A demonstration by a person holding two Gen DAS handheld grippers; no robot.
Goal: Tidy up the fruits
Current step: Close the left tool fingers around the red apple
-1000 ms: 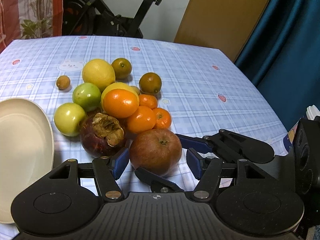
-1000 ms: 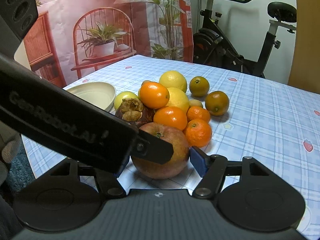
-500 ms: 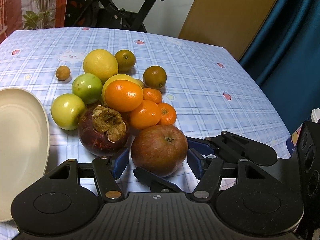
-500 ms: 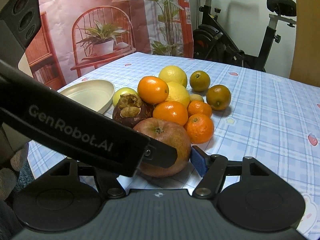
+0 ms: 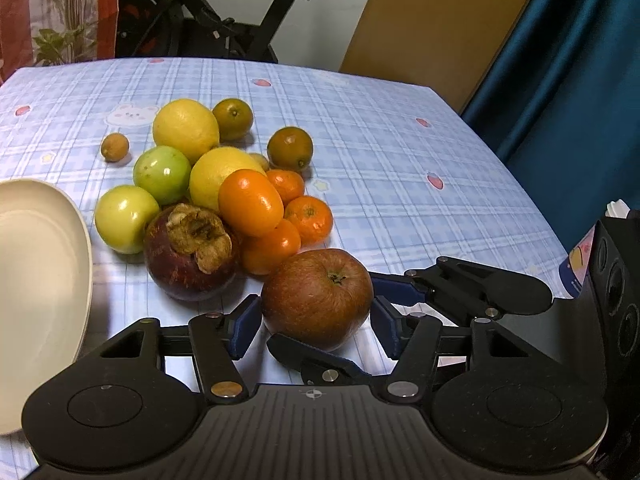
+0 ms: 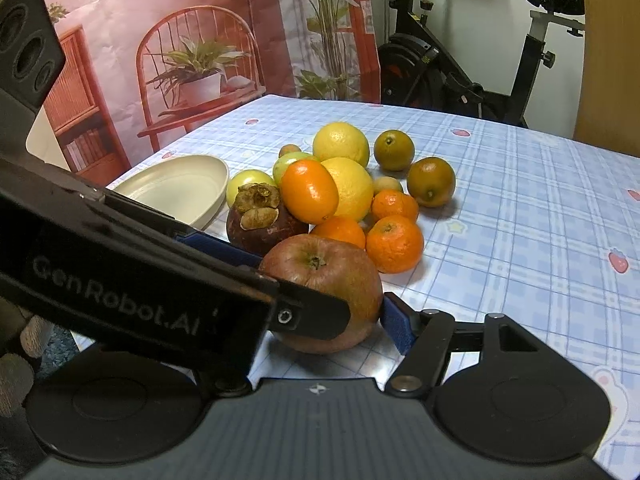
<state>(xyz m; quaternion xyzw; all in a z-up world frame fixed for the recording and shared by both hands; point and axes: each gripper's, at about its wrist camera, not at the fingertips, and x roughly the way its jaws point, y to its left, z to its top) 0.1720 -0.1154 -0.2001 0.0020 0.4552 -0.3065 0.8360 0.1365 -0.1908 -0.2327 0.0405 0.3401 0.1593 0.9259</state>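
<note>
A red-brown apple [image 5: 316, 296] [image 6: 328, 268] sits at the near edge of the fruit pile, and both grippers surround it. My left gripper [image 5: 316, 320] is closing, its blue pads [image 5: 246, 324] touching the apple's left and right sides. My right gripper [image 6: 324, 312] is shut on the same apple; one blue pad [image 6: 396, 328] presses its right side. The other finger is hidden under the left gripper there, but in the left wrist view it lies at the apple's front. Behind the apple lie a purple mangosteen [image 5: 176, 264], several oranges [image 5: 250, 202], two lemons [image 5: 186, 128] and two green apples [image 5: 124, 216].
A cream plate [image 5: 40, 272] [image 6: 176, 188] lies left of the pile. Two dark-green citrus [image 5: 290, 148] and a small brown fruit [image 5: 115, 146] sit at the far side. The checked tablecloth [image 5: 400, 184] stretches right. An exercise bike stands behind the table.
The left gripper's pads have drawn in against the apple's sides. Both hands and the fruit pile have stayed where they were.
</note>
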